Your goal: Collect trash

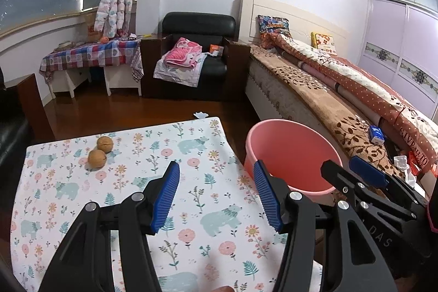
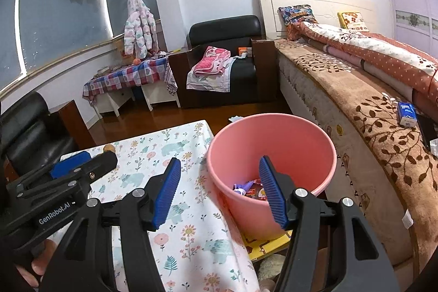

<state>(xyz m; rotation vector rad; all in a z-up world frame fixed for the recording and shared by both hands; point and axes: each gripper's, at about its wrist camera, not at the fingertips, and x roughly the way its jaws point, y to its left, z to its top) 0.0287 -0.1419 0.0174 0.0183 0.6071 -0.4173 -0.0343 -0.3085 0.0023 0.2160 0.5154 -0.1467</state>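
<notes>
A pink bucket (image 2: 273, 144) stands between the table and the bed, with wrappers and a purple item (image 2: 250, 189) at its bottom; it also shows in the left wrist view (image 1: 290, 152). Two walnuts (image 1: 100, 152) lie on the floral tablecloth (image 1: 197, 155) at the far left. My left gripper (image 1: 216, 196) is open and empty above the cloth. My right gripper (image 2: 220, 190) is open and empty, over the bucket's near rim. The right gripper also shows in the left wrist view (image 1: 353, 171) beside the bucket.
A bed (image 2: 356, 89) with a brown blanket runs along the right, with a blue tissue pack (image 2: 407, 114) on it. A black armchair (image 2: 227, 64) with pink cloth stands at the back. A white scrap (image 1: 201, 115) lies on the wooden floor beyond the table.
</notes>
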